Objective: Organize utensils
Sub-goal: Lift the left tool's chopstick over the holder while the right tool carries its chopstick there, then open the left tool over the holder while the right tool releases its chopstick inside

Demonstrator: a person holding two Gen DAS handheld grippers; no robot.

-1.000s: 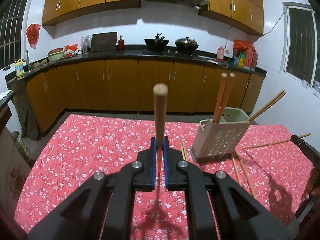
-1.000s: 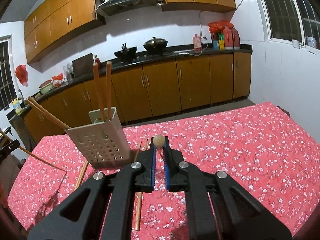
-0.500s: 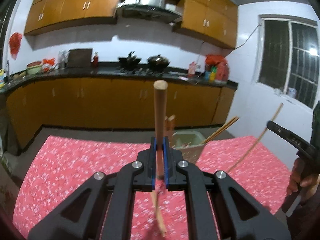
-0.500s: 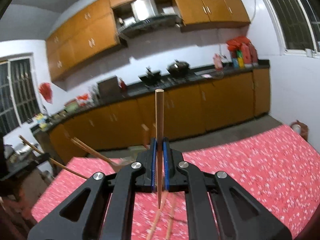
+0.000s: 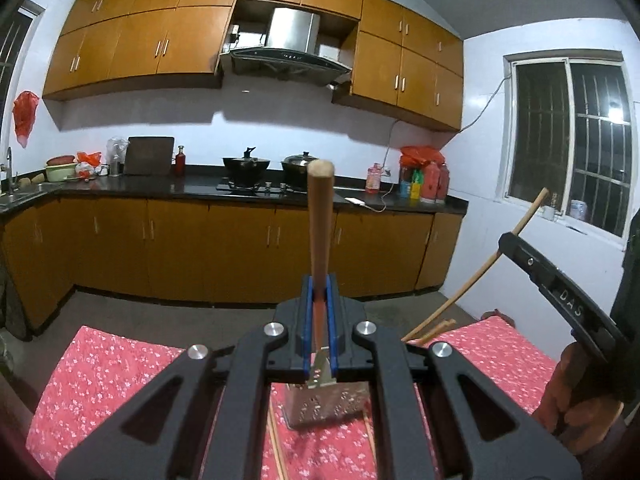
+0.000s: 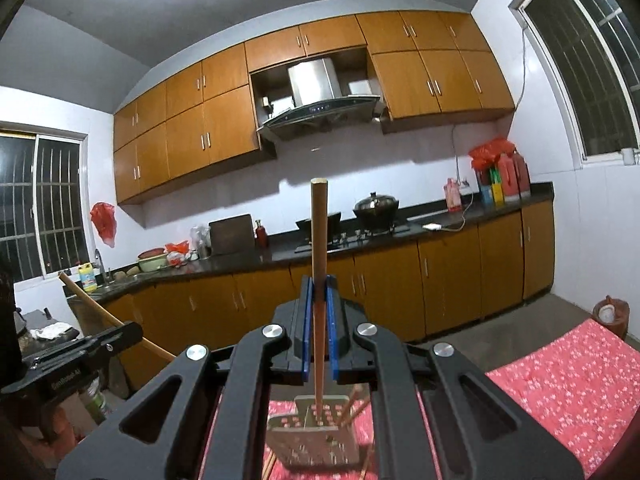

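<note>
Both grippers risen; clamped chopsticks upright

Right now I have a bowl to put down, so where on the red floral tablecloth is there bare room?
The red floral tablecloth is bare from the perforated beige plastic utensil holder to its left edge, and on its far right side in the right wrist view. It is crowded around the holder, where loose wooden chopsticks lie beside it.

Two hand-held grippers, left and right, each clamp one chopstick; one perforated utensil holder on the desk; two pots on the far stove
</note>
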